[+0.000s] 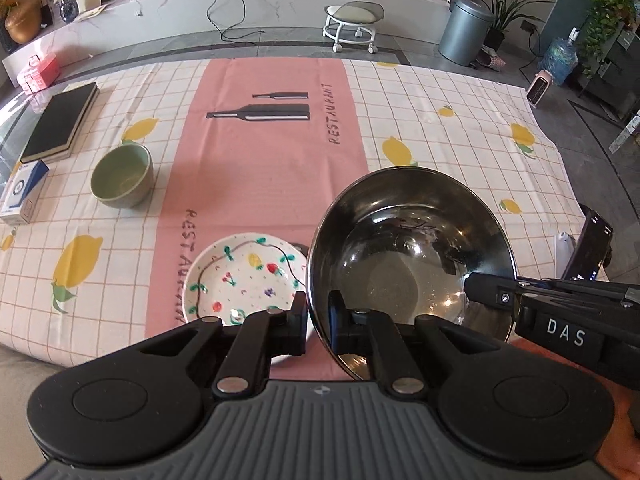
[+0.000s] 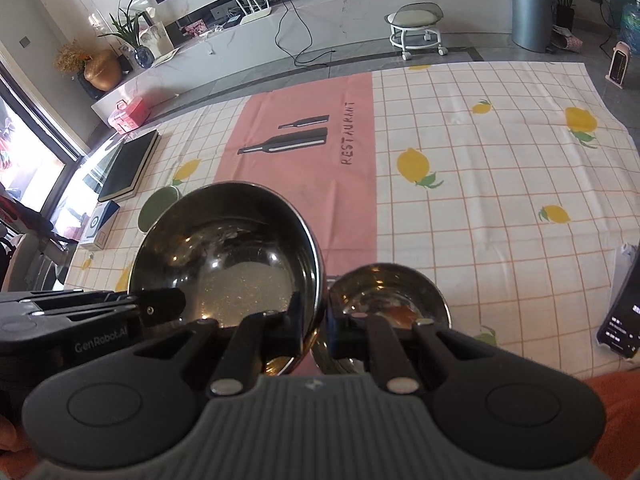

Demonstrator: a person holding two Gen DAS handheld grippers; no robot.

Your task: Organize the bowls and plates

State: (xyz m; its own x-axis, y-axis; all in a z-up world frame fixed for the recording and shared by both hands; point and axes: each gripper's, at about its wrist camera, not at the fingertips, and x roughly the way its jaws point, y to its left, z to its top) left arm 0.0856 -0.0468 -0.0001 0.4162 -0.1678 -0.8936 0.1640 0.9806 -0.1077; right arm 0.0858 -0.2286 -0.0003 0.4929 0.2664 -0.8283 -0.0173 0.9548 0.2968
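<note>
The left gripper [image 1: 318,320] is clamped narrow on the left rim of the large steel bowl [image 1: 412,256], one finger inside, one outside. The right gripper [image 2: 322,320] pinches the same bowl's right rim just as tightly. The bowl hangs tilted above the lemon-print tablecloth [image 1: 440,128]. Below it sit a painted plate [image 1: 244,276] at its left, a small steel bowl [image 2: 390,300] at its right, and a green bowl [image 1: 120,176] far left.
</note>
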